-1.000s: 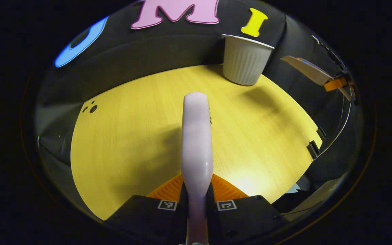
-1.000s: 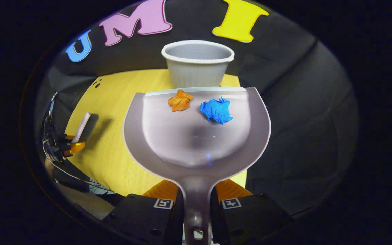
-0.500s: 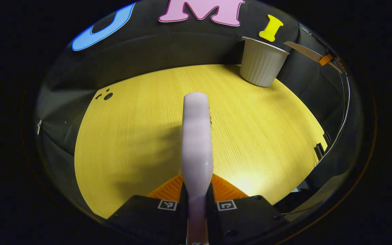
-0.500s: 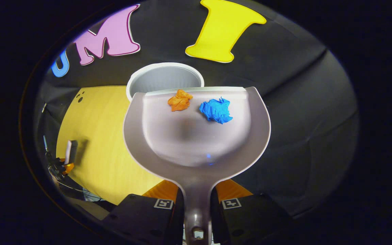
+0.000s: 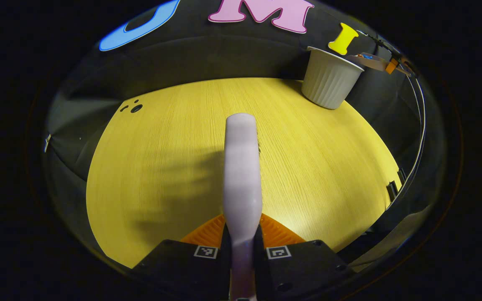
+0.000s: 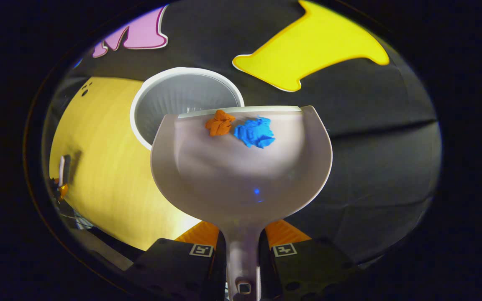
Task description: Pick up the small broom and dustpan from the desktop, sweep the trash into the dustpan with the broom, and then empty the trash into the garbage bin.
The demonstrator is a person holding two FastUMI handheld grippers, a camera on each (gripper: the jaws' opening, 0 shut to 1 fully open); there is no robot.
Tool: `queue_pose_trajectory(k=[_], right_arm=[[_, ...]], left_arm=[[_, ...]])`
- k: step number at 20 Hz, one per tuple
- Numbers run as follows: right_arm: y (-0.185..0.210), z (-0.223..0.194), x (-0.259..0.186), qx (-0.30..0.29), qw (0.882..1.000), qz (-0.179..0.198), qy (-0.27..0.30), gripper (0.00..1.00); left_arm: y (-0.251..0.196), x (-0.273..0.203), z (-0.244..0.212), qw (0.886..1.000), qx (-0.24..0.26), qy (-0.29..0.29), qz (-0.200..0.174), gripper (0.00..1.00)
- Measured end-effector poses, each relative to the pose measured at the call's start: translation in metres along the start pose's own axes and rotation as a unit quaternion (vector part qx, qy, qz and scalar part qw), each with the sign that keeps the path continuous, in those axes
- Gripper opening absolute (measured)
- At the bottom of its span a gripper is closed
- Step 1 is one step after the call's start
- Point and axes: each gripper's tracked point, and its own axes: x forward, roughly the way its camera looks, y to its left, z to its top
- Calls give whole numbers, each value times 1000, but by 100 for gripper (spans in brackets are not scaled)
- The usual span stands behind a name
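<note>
In the right gripper view, the handle of the pale grey plastic dustpan (image 6: 241,167) was clamped between both fingers of the right gripper (image 6: 243,246). A crumpled orange paper ball (image 6: 220,122) and a crumpled blue paper ball (image 6: 255,132) were seen near its front lip, at 12 o'clock. The white ribbed plastic garbage bin (image 6: 182,98) stood just beyond, at 11 o'clock, on the yellow wooden desktop (image 6: 98,159).

In the left gripper view, the pale lilac plastic broom handle (image 5: 242,175) was gripped by the left gripper (image 5: 242,246), with the bin at 1 o'clock.

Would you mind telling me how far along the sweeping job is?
Sweeping looks done: the orange scrap and blue scrap lie in the dustpan, held by the right gripper over the bin. The left gripper holds the broom. Left: tipping them in.
</note>
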Motion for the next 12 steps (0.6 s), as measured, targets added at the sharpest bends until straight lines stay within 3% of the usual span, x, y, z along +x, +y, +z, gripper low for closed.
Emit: queue_pose_trajectory(k=[5, 12], right_arm=[[-9, 6, 3, -49, 998, -19, 30, 37], [-8, 10, 1, -62, 997, -11, 33, 39]], left_arm=[[3, 2, -6, 1000, -19, 3, 4, 28], [4, 2, -10, 1000, -27, 7, 9, 28]])
